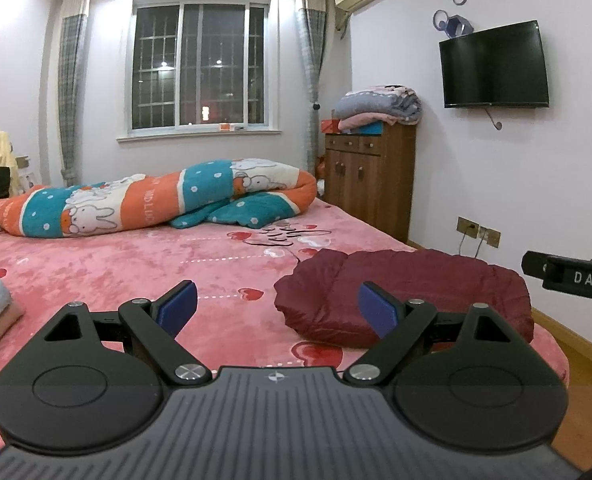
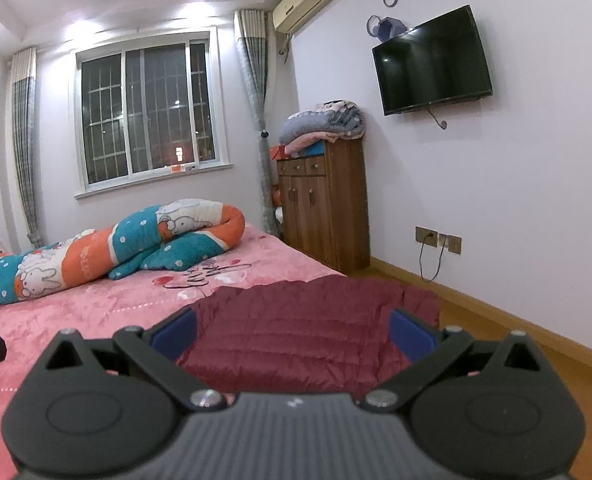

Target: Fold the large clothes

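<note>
Left wrist view: maroon jacket (image 1: 407,296) sits bundled at the bed's (image 1: 136,272) right corner, looks already folded. We hold both claws released and empty above it, left claw (image 1: 278,310), right claw (image 2: 294,334), likely clear to pick the next garment.

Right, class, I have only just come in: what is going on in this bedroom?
A person holds a gripper in each hand over a pink bed. A dark red quilted jacket lies bunched at the bed's corner, apparently to be folded. The left gripper and the right gripper both hover with jaws open, gripping nothing. A rolled rabbit-print blanket lies further up the bed.
</note>
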`<state>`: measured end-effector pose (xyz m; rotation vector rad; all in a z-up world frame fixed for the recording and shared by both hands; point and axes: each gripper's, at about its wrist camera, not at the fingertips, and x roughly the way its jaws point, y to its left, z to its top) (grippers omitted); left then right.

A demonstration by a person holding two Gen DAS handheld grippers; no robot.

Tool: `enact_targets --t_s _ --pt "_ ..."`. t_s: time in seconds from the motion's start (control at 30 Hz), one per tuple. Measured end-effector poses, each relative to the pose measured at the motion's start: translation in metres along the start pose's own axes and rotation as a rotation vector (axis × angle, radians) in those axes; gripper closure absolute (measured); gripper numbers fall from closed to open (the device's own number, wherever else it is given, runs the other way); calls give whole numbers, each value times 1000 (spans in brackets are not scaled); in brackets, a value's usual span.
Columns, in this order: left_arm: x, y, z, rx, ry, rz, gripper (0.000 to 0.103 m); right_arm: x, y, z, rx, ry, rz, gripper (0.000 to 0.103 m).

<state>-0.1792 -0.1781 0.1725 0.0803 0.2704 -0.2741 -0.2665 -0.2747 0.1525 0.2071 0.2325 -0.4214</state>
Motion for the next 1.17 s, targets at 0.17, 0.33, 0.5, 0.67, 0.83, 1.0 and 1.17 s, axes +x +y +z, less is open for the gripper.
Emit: enact_targets --t_s 0.17,0.33,0.5,0.67,0.83,1.0,1.17 --pt "0 0 0 -7 13 8 0 3 2 -4 -3 9 10 1" --pt "2 -1 -3 -4 29 22 0 3 -1 -10 4 11 10 1" --pt "4 -3 -4 -1 49 27 0 4 -4 -13 19 16 4 1" --pt "6 -3 -5 -1 66 33 0 5 -6 -15 22 26 7 1" --pt "11 1 -8 -24 99 35 0 9 -4 -19 13 43 16 1" --pt "21 11 -14 -70 132 36 0 18 3 -27 -7 76 27 1" --pt "38 18 -23 -91 180 67 0 29 11 -35 -23 110 41 1"
